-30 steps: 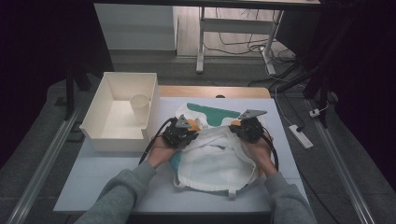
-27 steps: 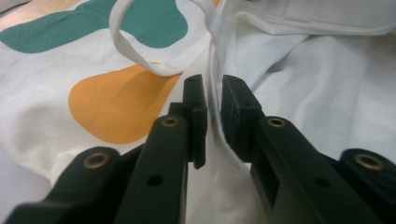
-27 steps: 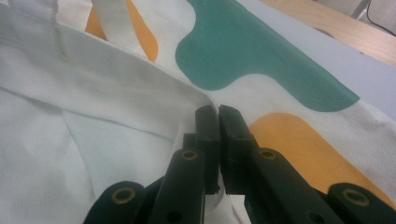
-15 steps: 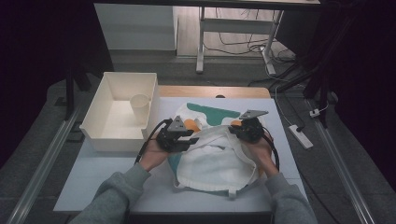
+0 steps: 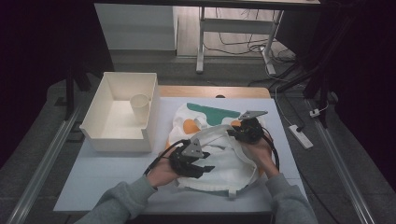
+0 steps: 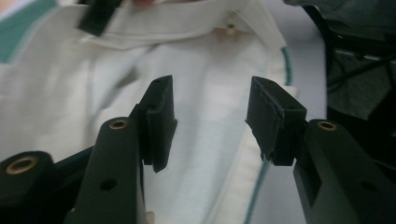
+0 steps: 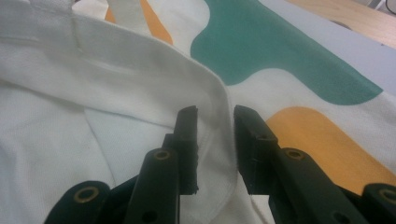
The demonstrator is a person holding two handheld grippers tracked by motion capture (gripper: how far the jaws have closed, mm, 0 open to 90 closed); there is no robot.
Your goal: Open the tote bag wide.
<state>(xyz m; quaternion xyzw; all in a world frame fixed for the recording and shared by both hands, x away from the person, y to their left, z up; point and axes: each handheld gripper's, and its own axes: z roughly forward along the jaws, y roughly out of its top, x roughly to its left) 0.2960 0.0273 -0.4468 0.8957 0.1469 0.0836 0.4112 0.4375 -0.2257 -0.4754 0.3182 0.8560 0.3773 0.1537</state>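
A white cloth garment (image 5: pixel 224 161) with green (image 5: pixel 212 113) and orange patches lies bunched on the table's middle. My left gripper (image 5: pixel 205 164) hovers over its near left part, open, with bare white cloth (image 6: pixel 205 60) between and beyond the jaws (image 6: pixel 210 116). My right gripper (image 5: pixel 233 133) is at the garment's far right edge. In the right gripper view its jaws stand close together with a folded hem (image 7: pixel 212 102) pinched between them (image 7: pixel 215 140). A green patch (image 7: pixel 275 51) and an orange one (image 7: pixel 317 135) lie just behind.
A white open box (image 5: pixel 100 135) stands at the table's left with a paper cup (image 5: pixel 140 107) upright inside. A power strip (image 5: pixel 301 136) lies on the floor to the right. A wooden strip (image 5: pixel 215 91) runs along the table's far edge.
My left gripper has let go of the garment's far edge, opened, and drawn back toward the near left. The right gripper has stayed on the hem, which now stands lifted.
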